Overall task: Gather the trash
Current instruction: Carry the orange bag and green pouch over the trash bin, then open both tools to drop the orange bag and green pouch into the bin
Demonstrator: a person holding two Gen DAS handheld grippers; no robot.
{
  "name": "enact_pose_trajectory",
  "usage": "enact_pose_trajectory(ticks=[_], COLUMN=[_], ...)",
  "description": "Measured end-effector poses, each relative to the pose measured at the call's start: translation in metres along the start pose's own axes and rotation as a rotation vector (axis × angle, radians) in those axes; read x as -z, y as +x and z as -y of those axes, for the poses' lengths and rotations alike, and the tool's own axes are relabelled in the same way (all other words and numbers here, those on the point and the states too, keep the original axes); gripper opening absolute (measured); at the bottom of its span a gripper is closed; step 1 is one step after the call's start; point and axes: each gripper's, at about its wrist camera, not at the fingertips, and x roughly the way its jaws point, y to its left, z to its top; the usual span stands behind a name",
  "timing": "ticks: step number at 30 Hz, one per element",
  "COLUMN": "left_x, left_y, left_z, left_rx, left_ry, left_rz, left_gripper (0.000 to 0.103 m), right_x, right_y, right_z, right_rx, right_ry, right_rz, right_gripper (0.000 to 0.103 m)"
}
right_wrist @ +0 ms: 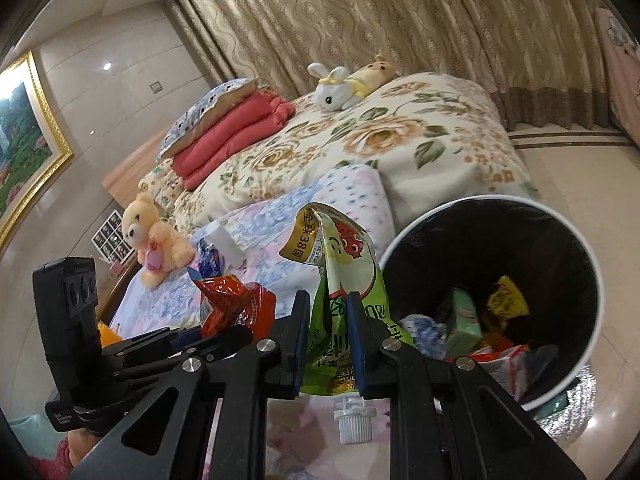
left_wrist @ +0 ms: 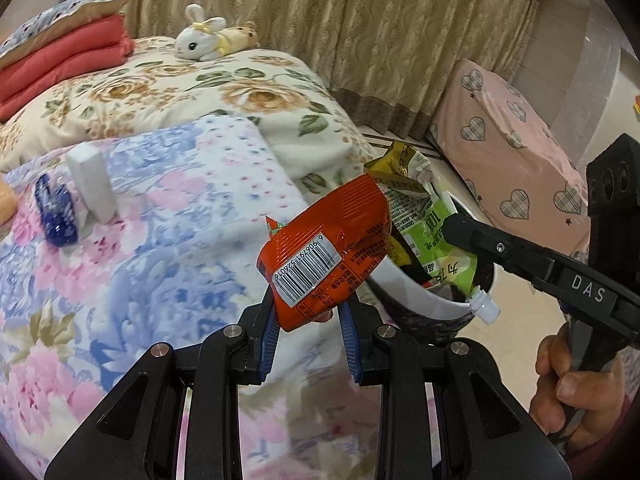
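So our right gripper (right_wrist: 328, 336) pinches the green pouch (right_wrist: 340, 280) beside the bin (right_wrist: 592, 280); our left gripper (left_wrist: 308, 320) clamps the red wrapper (left_wrist: 324, 252), farther left.

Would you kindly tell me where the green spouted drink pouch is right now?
The green pouch is clamped in the right tool, spout down, just left of the trash bin's rim and right of the red wrapper held by the left tool.

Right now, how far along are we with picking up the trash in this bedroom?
Partly done. The trash bin already holds several wrappers. In hand: the left gripper is clamped on an orange snack packet, and the right gripper on a green drink pouch, both beside the bin, not yet dropped. Left on the bed: a blue wrapper and a white box, if that is trash.
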Motion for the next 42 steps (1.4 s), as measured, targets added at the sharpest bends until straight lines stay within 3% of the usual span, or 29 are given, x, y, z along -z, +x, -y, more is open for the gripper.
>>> enact_pose_trajectory(ticks=[18,42], left_x=[-0.015,-0.037], left_y=[0.02,0.052], left_z=[0.044,0.079], left_rx=[0.04,0.051], left_ry=[0.086,0.151], left_rz=[-0.027,-0.07], left_gripper=[0.026,0.026], right_x=[-0.005,-0.01], right_y=[-0.025,-0.016], right_z=[0.047,0.086], right_rx=[0.076,0.115], right_ry=[0.062,0.118], right_rz=[0.033,0.006], right_gripper=[0.018,0.018])
